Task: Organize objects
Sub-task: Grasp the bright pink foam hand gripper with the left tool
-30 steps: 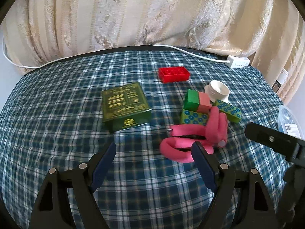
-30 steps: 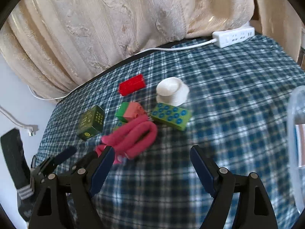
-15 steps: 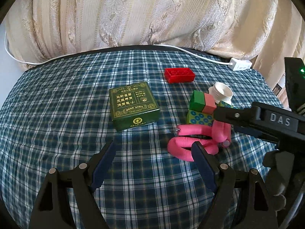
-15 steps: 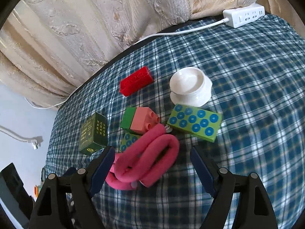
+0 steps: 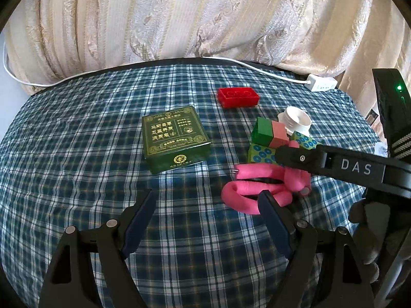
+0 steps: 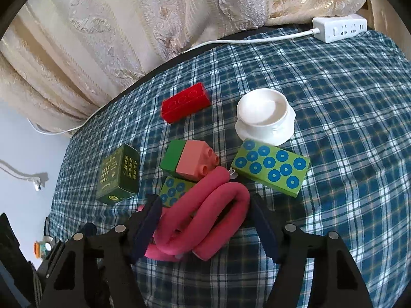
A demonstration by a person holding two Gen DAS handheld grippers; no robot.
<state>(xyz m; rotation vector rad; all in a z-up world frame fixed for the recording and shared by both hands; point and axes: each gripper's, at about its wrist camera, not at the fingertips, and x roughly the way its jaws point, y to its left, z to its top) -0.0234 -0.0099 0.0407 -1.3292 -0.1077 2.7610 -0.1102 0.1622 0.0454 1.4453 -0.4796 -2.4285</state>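
1. The right gripper [image 6: 203, 220] has its jaws spread wide on either side of the pink foam roller [image 6: 205, 213], a bent, looped tube lying on the plaid tablecloth [image 6: 346, 118]; the fingers flank it and I cannot tell that they touch it.
2. Against the roller's far side sits a small green dotted block [image 6: 174, 188], with a green-and-pink block [image 6: 188, 163] stacked just behind it. A large green dotted block [image 6: 269, 166] lies at the roller's far right, near its metal-tipped end.
3. Risk: closing here may catch only one loop of the foam. Soft foam compresses and springs, so the other coils could unfold or slip out on lifting.
4. Risk: the left finger is close to the small dotted block; a deeper reach could nudge it and topple the block on top.
5. Risk: the roller's wire tip might snag the cloth or drag the large dotted block along.
6. The left gripper [image 5: 205, 208] hangs released and empty, just on the near side of the roller; in its view the right tool crosses above the roller, so the two could collide if both advance.
7. The dark green box [image 5: 174, 141], to the roller's left, the red brick [image 5: 237, 97] and the white cap [image 5: 295, 122], both beyond the roller, look safely apart.
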